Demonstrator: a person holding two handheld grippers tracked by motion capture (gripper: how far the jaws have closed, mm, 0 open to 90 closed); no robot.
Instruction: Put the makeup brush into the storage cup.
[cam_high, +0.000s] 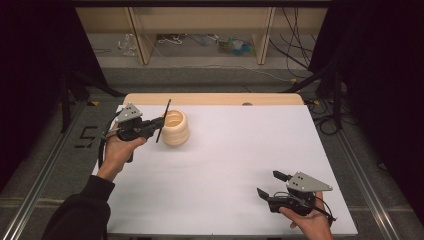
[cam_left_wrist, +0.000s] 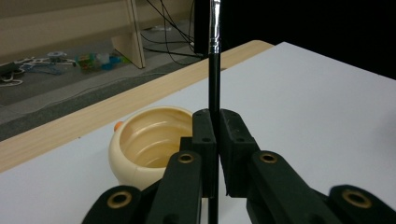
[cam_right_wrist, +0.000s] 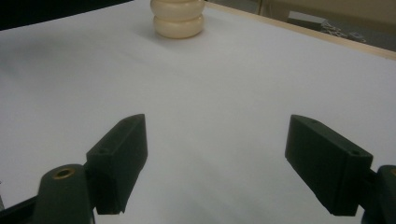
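One cream pot (cam_high: 175, 128) beside left gripper (cam_high: 159, 122); white table (cam_high: 240, 150), brush (cam_left_wrist: 214, 70) clamped

The white worktop (cam_high: 225, 165) is evenly lit from above and looks bright, while both sides of the high view fall into deep darkness. Shadows are soft and weak; the cream pot (cam_high: 175, 128) throws only a faint one. There is no strong glare. The gripper views are slightly grainy, with near black parts a little blurred.

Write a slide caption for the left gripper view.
Left gripper clamps a thin black brush upright beside the cream pot.
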